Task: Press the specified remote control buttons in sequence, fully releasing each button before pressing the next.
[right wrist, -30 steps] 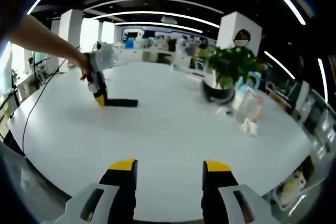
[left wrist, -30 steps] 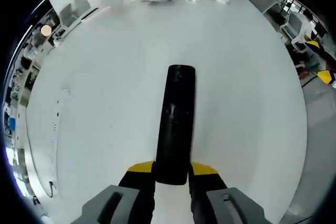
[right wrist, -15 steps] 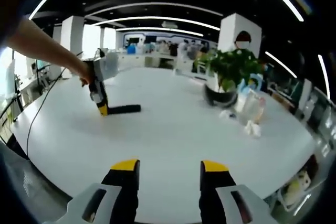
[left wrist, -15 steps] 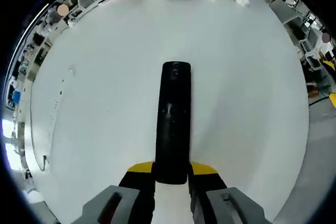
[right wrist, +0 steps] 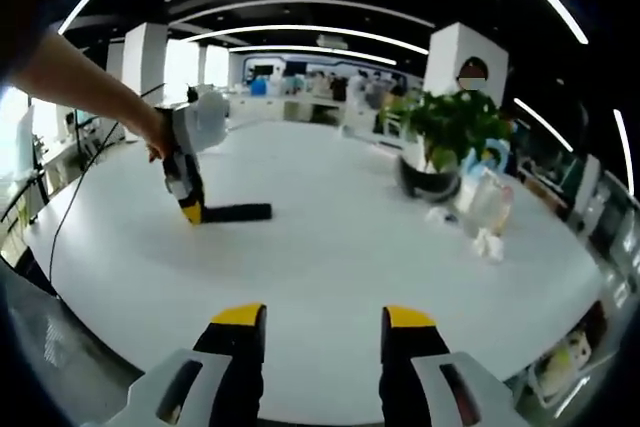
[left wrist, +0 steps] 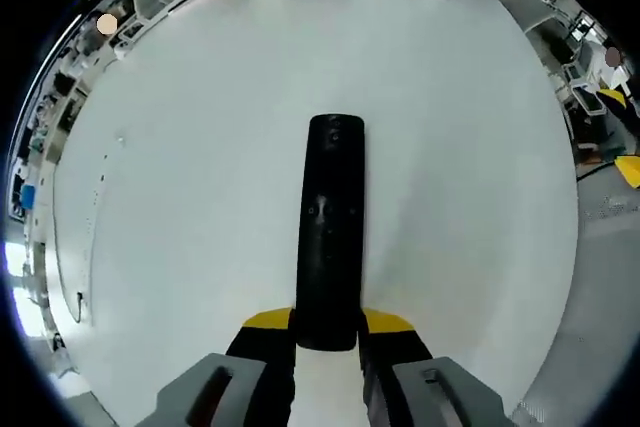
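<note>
- Table (left wrist: pixel 180 147) first: we work on a broad white top, with a potted plant (right wrist: pixel 450 127) and some small packets (right wrist: pixel 478 209) near its far edge in the right gripper view.
- Remote control (left wrist: pixel 330 232): it lies flat on the table, a long black bar. In the left gripper view its long axis runs straight ahead from the jaws, near end tucked between them, far end pointing toward the plant's side of the table.
- Left gripper (left wrist: pixel 328 329): we judge it clenched on the near end of the remote, the yellow-tipped jaws hugging both sides. The right gripper view confirms this from afar, where the left gripper (right wrist: pixel 190 209) stands nose-down on the end of the remote control (right wrist: pixel 238 213), held by a person's arm (right wrist: pixel 90 87).
- Right gripper (right wrist: pixel 322 319): its jaws stand apart with nothing between them, hovering low over bare table (well apart from the remote).
- Relation that matters: the remote lies ahead and to the left of the right gripper, its length crossing that view. We judge the free right gripper must travel across to reach the buttons, which are too dim to pick out here.
</note>
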Available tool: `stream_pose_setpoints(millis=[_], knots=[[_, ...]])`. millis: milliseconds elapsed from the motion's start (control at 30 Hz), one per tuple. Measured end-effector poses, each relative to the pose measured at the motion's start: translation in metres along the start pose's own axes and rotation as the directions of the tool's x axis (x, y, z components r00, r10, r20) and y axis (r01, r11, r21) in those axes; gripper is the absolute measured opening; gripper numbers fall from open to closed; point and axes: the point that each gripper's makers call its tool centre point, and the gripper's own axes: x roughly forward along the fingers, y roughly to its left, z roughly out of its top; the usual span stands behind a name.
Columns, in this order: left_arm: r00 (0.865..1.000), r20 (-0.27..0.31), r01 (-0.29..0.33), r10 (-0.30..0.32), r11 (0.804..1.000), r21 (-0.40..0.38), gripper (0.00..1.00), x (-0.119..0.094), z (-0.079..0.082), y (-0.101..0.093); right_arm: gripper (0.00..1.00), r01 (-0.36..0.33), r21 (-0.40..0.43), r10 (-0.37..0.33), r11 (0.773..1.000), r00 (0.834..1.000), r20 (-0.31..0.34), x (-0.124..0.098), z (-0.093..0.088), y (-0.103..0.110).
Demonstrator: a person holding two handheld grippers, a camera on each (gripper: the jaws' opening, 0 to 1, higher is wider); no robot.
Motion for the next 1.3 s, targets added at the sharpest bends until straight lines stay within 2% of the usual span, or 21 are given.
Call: stream_pose_setpoints(millis=[133,267,400,533,767,967,1033,1100,1300], knots=[[1.0,-0.016,-0.002,0.002,1.0,0.004,0.23,-0.001,-0.002,-0.007,0.42,-0.001,0.009,0.001,1.0,1.0,0.008,0.0,0.001,0.0],[1.0,-0.006,0.001,-0.001,1.0,0.019,0.23,-0.001,-0.007,-0.014,0.42,-0.008,0.032,0.007,0.999,0.999,0.037,-0.003,0.007,-0.001],[1.0,0.004,-0.001,0.0,1.0,0.012,0.23,-0.001,-0.01,-0.022,0.42,-0.057,0.064,0.054,0.996,0.998,0.041,-0.001,0.008,0.006],[1.0,0.008,-0.002,0.002,1.0,0.002,0.23,-0.002,-0.012,-0.027,0.41,-0.082,0.075,0.076,0.994,0.994,0.077,-0.005,0.014,0.009],[1.0,0.011,-0.002,0.002,1.0,0.007,0.23,-0.002,-0.016,-0.038,0.36,-0.135,0.078,0.129,0.988,0.989,0.075,-0.005,0.013,0.019],[0.999,0.036,-0.001,0.0,1.0,0.003,0.23,-0.003,-0.019,-0.047,0.29,-0.168,0.077,0.164,0.983,0.985,0.063,-0.006,0.012,0.023],[0.999,0.039,-0.001,0.0,1.0,0.006,0.23,-0.003,-0.02,-0.05,0.3,-0.169,0.071,0.164,0.983,0.983,0.078,-0.007,0.015,0.023],[0.999,0.042,0.0,0.0,1.0,0.013,0.23,-0.004,-0.021,-0.054,0.31,-0.175,0.077,0.165,0.981,0.978,0.124,-0.01,0.022,0.022],[0.999,0.047,-0.004,0.004,1.0,0.005,0.23,-0.005,-0.024,-0.063,0.31,-0.171,0.08,0.164,0.982,0.983,0.085,-0.006,0.017,0.024]])
